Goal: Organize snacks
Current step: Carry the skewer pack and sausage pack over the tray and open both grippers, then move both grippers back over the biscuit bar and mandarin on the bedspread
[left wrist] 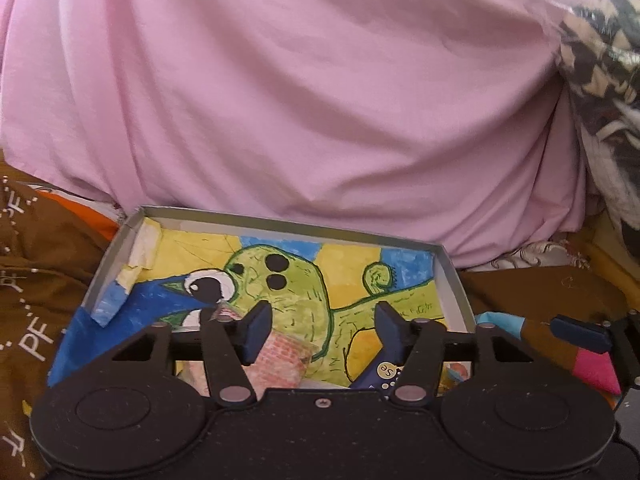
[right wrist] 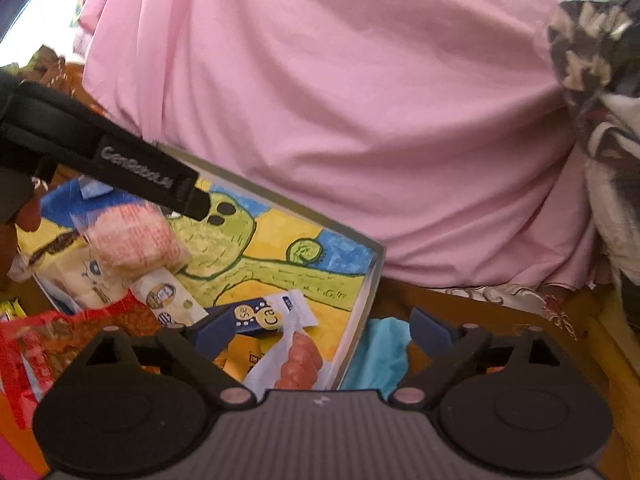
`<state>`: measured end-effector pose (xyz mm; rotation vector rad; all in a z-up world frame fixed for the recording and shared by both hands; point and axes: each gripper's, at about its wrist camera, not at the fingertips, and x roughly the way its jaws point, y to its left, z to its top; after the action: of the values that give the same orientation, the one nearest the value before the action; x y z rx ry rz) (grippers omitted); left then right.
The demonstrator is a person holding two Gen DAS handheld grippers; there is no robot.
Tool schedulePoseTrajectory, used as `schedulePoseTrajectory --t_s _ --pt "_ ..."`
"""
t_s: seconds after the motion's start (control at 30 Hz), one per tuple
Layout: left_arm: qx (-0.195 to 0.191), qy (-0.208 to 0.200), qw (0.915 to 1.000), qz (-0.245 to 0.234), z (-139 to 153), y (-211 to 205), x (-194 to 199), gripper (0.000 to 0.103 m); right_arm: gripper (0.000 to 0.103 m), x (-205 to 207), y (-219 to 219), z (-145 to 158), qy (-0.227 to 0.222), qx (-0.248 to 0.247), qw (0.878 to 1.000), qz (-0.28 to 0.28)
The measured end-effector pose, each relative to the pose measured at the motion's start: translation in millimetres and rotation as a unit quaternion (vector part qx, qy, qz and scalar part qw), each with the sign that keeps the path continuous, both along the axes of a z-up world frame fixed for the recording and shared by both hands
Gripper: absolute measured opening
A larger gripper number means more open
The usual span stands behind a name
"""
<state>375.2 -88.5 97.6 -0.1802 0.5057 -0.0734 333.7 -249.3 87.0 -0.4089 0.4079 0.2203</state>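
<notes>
Nearest my lens, going from the left, the red crinkly wrappers [right wrist: 28, 344] lie heaped at the box's left end, outside the painted floor, I judge because they are not yet sorted. Next, my left gripper [left wrist: 320, 330] hangs over the shallow box [left wrist: 452, 276] with its jaws parted and nothing between them; the pink wafer pack [left wrist: 280, 360] sits just under its left finger, lying on the painted lining beside the other snacks so the group stays together. From the right view that pack [right wrist: 132, 240] rests against a cream packet [right wrist: 168, 294], and the blue-and-white sachet [right wrist: 256, 316] and the sausage stick [right wrist: 300, 360] lie near the box's front edge, close at hand. My right gripper [right wrist: 320, 330] is spread wide, holding nothing, straddling the box's right wall; its right finger sits over the turquoise cloth [right wrist: 380, 356] outside. Behind everything a pink sheet [right wrist: 340, 100] drapes down, keeping the box pushed forward.
</notes>
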Motion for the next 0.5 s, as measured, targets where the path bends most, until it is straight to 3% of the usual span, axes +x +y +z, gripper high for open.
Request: schedulePoseTrajectory --t_s 0.1,0.37,0.5 --pt "-0.001 -0.005 0.9999 0.009 7 5 -9 0.072 0.100 -9 -2 9 -0.006 0.013 1.000 -0.008" --pt "0.011 -0.036 0.9992 0.016 26 27 -51 0.084 0.103 -49 -2 38 -0.032 0.057 0.998 -0.015" --pt "0.019 -0.044 0.9987 0.018 30 41 -75 0.085 0.103 -76 1 46 -0.044 0.073 0.996 -0.011"
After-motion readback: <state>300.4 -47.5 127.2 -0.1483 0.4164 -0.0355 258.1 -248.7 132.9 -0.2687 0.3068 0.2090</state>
